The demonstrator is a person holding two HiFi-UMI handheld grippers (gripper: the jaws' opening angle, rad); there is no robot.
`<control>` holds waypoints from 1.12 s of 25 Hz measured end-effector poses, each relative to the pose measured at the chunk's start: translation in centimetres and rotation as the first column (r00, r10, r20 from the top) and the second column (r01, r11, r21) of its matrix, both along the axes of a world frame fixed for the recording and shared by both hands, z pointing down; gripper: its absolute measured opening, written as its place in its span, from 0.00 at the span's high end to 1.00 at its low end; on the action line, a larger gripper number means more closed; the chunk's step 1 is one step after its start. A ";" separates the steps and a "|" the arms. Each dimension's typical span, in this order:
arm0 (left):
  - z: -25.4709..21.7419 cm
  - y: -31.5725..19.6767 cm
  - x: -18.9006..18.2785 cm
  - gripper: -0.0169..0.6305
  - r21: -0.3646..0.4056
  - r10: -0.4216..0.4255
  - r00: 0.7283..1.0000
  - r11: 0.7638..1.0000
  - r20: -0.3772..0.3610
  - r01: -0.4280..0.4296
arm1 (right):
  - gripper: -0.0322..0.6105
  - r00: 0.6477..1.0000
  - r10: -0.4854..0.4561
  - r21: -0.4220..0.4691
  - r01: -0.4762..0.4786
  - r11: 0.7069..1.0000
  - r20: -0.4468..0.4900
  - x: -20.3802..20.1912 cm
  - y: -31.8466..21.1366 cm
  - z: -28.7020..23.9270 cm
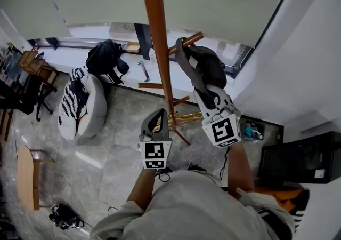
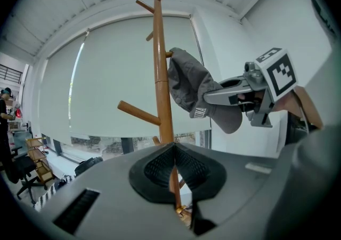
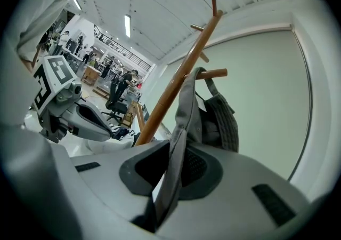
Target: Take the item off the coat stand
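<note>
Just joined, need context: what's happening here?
A person with a gripper in each hand is taking a grey hat off a wooden coat stand. The right gripper is clamped on the hat's fabric; the hat hangs on its peg, not yet lifted off. The left gripper is shut and empty, held near the stand.

Warm reddish-brown wood on the coat stand (image 1: 157,36), and the hat (image 1: 205,65) on it shows dark grey, with a small white-lettered label at its edge. Both tools come up pale grey: the left gripper (image 1: 157,116) and the right gripper (image 1: 203,95) each carry a cube of black-and-white squares, and the pads (image 2: 154,172) are black and dimpled. The floor (image 1: 122,127) is mottled grey stone. There's a black-and-white striped cushion (image 1: 72,103), a black backpack (image 1: 104,57) and an off-white blind (image 2: 106,73).
</note>
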State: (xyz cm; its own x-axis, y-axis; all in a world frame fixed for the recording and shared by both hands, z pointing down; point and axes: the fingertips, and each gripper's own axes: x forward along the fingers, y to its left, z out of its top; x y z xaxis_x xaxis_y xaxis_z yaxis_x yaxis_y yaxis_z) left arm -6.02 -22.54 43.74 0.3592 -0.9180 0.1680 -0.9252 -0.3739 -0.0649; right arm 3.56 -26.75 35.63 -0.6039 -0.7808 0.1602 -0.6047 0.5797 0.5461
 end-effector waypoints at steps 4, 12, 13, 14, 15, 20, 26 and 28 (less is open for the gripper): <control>-0.3 -0.2 0.3 0.96 0.006 0.010 1.000 1.000 0.000 -0.010 | 0.90 1.000 0.001 0.009 -0.001 1.000 0.027 0.3 -0.1 -0.3; -0.9 -0.6 0.9 0.96 0.018 0.029 1.000 0.999 -0.001 -0.029 | 0.90 0.998 0.024 0.013 -0.025 1.000 0.056 1.1 -0.2 -1.2; -0.9 -0.7 0.9 0.96 0.019 0.031 1.000 0.999 0.000 -0.031 | 0.90 0.998 0.027 0.014 -0.028 1.000 0.059 1.2 -0.3 -1.4; -0.9 -0.8 1.0 0.96 0.019 0.034 0.999 0.999 0.000 -0.034 | 0.90 0.998 0.030 0.015 -0.031 0.999 0.059 1.3 -0.3 -1.5; -1.0 -0.9 1.1 0.96 0.019 0.037 0.999 0.999 -0.001 -0.037 | 0.90 0.998 0.033 0.015 -0.034 0.999 0.056 1.4 -0.3 -1.6; -1.0 -1.3 1.4 0.96 0.016 0.054 0.999 0.998 -0.002 -0.054 | 0.90 0.997 0.051 0.018 -0.052 0.998 0.062 1.8 -0.5 -2.0; -0.8 -1.5 2.1 0.96 0.018 0.069 0.998 0.997 -0.004 -0.069 | 0.91 0.994 0.074 0.036 -0.077 0.996 0.078 2.9 -0.5 -2.6; -0.9 -1.5 2.5 0.96 0.020 0.074 0.997 0.997 -0.003 -0.074 | 0.91 0.993 0.077 0.045 -0.081 0.996 0.090 3.3 -0.5 -2.8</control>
State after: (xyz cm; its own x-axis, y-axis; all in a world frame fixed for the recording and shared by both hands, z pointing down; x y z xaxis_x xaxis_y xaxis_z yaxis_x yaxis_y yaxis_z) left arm -3.57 -24.04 42.83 0.4270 -0.8920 0.1483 -0.8953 -0.4401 -0.0692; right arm 6.86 -27.29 32.85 -0.5499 -0.8323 0.0700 -0.6949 0.5023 0.5146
